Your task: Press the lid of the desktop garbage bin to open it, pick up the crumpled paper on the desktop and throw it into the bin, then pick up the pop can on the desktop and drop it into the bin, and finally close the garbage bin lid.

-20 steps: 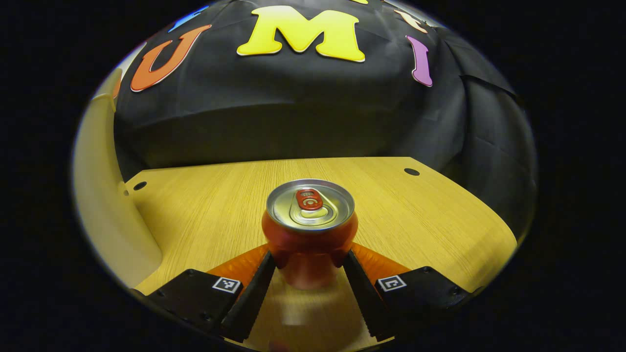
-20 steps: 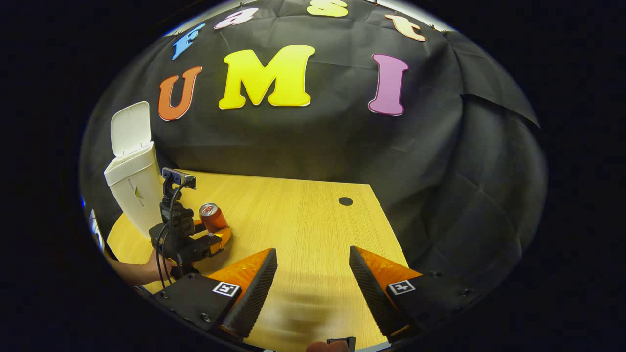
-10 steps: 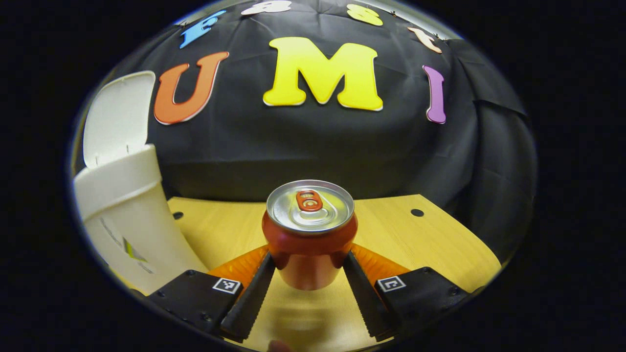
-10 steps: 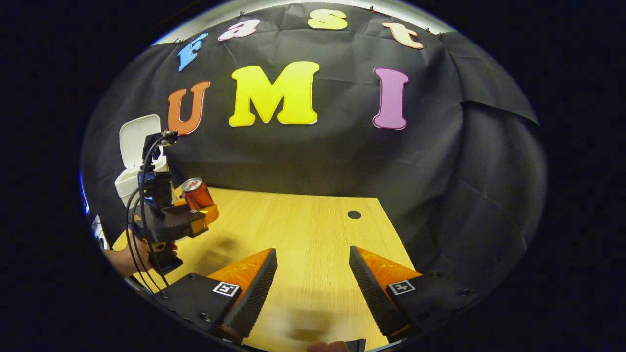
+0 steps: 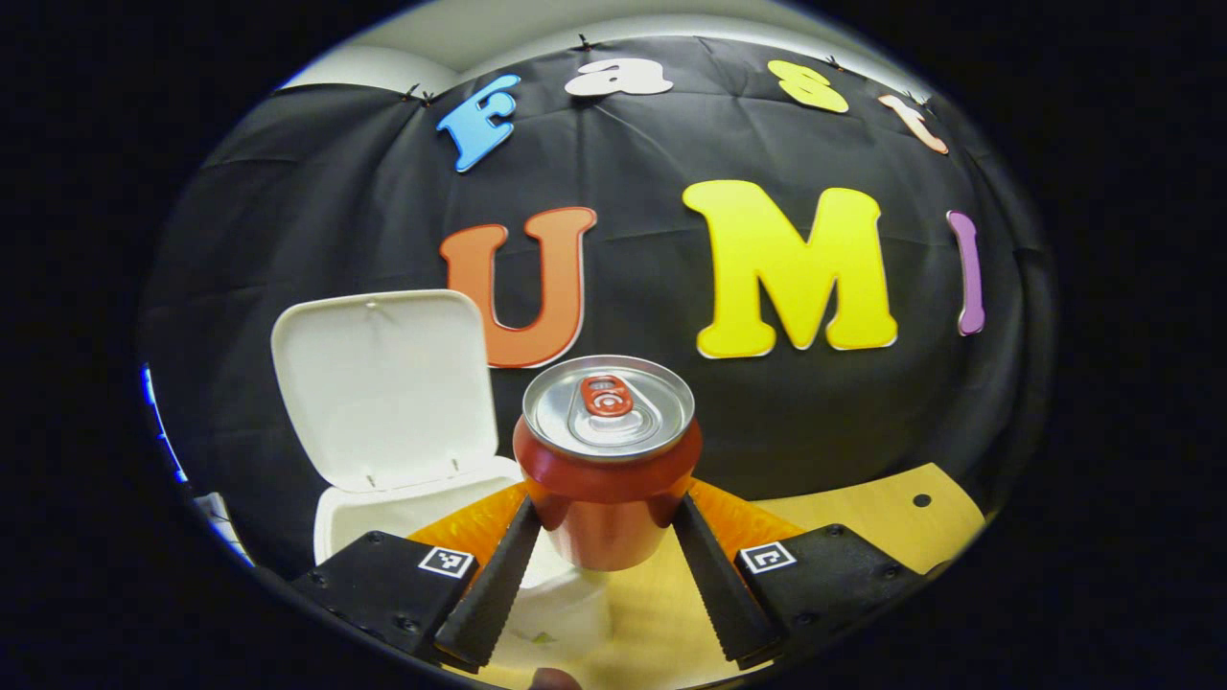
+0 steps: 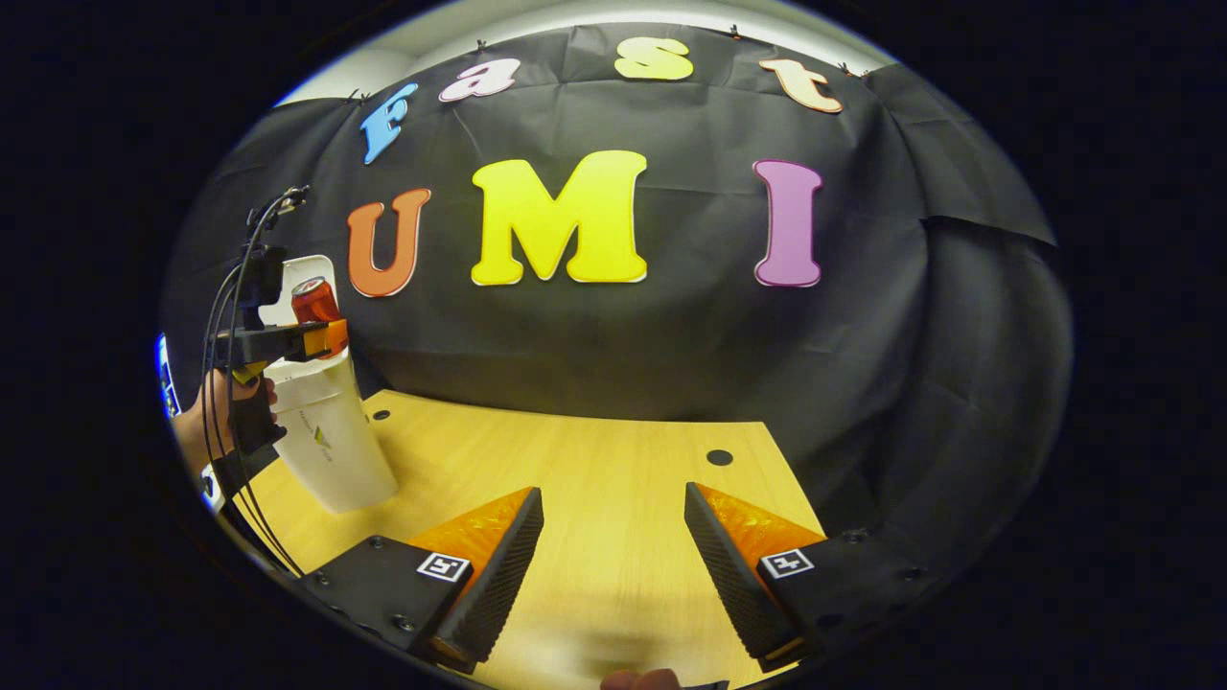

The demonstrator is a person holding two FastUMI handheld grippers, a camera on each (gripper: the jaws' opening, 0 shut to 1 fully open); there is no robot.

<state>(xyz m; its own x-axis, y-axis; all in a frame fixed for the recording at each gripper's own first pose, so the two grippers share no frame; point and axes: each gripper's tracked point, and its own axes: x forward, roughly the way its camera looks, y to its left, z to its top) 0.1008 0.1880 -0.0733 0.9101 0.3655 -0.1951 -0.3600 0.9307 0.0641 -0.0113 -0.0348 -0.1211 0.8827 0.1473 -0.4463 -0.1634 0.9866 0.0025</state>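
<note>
Pop can: red metal cylinder with a silvery domed top and a red pull tab; held upright in the air above the desk, just right of the bin's open mouth in the left gripper view. In the right gripper view the can sits in front of the raised lid, above the bin. No writing on it can be read.
Left gripper: jaws closed partway, both ribbed fingers pressing the can's lower body from either side. Seen from the right gripper view, it is carried by a hand at the desk's left edge, with black cables looping down from it.
Right gripper: jaws wide apart with nothing between them, over the near part of the desk; the fingers' inner faces are finely toothed.
Bin: white smooth plastic, tapering downward, standing at the desk's left edge near the far corner; a small green-and-yellow mark on its side, with writing too small to read.
Lid: white, flat, a rounded rectangle, swung up and standing open behind the mouth.
Desk: pale wood-grain top with small round dark holes near its far edge.
Markers: square black-and-white tags on each gripper's black body.
</note>
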